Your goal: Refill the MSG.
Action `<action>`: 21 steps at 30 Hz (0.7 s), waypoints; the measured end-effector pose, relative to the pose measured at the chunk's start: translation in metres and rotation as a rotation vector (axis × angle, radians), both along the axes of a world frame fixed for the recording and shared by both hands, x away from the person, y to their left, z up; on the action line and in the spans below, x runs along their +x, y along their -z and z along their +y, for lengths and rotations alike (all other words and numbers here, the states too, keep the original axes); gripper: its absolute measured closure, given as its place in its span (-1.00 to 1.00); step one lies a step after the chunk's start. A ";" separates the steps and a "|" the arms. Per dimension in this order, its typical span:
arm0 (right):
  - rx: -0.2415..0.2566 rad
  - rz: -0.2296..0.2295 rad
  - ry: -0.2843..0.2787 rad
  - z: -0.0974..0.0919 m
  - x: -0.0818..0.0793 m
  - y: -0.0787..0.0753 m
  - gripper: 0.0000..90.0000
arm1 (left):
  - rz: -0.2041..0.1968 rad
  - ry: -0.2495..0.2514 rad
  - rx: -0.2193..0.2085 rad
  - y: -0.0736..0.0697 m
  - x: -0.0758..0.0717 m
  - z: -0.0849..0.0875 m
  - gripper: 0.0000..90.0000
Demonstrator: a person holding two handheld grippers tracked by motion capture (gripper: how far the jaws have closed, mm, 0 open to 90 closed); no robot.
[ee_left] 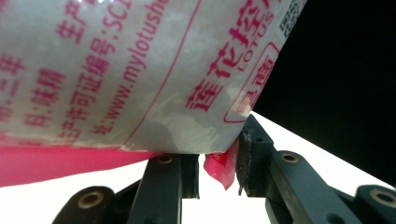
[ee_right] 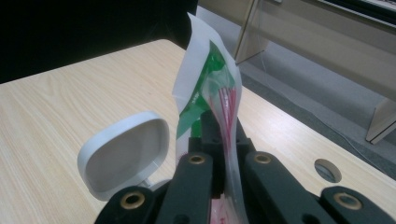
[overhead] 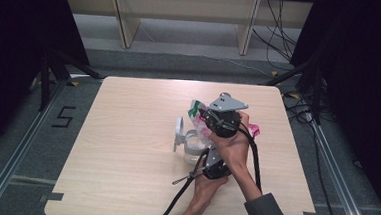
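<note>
My right claw (ee_right: 219, 154) is clenched on the upper edge of a plastic pouch (ee_right: 210, 88) — the film with its green and red print rises straight up from between my jaws. My left claw (ee_left: 217, 165) pinches the pink bottom corner of the same pouch (ee_left: 140, 70), whose white side with red lettering hangs just above those jaws. From above, my right claw (overhead: 221, 120) sits beyond my left claw (overhead: 210, 161), with the pouch (overhead: 198, 113) stretched between them over the tabletop (overhead: 126, 148). Just left of both claws stands a clear container (overhead: 193, 147) — its white lid (overhead: 179, 132) is flipped open, tilted up beside my right claw.
</note>
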State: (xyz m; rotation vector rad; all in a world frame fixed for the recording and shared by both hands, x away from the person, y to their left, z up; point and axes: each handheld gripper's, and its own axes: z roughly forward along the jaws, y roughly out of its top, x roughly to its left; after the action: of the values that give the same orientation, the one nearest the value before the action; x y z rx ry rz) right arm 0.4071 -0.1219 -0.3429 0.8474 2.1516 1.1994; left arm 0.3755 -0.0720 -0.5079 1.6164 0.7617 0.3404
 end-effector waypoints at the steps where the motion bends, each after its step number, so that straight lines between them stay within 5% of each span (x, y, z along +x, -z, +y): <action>1: -0.002 -0.002 0.000 0.000 0.000 0.000 1.00 | 0.000 0.000 0.000 0.000 0.000 0.000 0.60; 12: -0.011 0.000 -0.013 0.005 0.000 0.001 1.00 | -0.011 -0.009 0.006 0.000 0.001 0.000 0.61; 13: -0.013 0.009 -0.012 0.005 0.000 0.001 1.00 | -0.003 -0.017 -0.037 0.000 0.000 -0.002 0.61; 17: -0.020 -0.017 -0.012 0.008 0.002 0.002 1.00 | 0.003 -0.013 -0.076 -0.001 0.000 -0.003 0.61; 18: -0.013 0.005 -0.012 0.009 0.001 0.002 1.00 | -0.007 -0.018 -0.044 0.000 0.000 -0.002 0.61; 20: -0.018 0.003 -0.017 0.010 0.001 0.002 1.00 | -0.003 -0.017 -0.083 -0.001 0.000 -0.003 0.61; 21: -0.021 -0.005 -0.019 0.009 0.002 0.001 1.00 | -0.011 -0.020 -0.060 -0.001 0.000 -0.002 0.61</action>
State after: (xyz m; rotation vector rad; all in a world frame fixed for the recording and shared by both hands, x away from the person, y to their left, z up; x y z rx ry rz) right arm 0.4088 -0.1127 -0.3443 0.8158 2.1690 1.1846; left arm 0.3759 -0.0742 -0.5071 1.5506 0.7728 0.3374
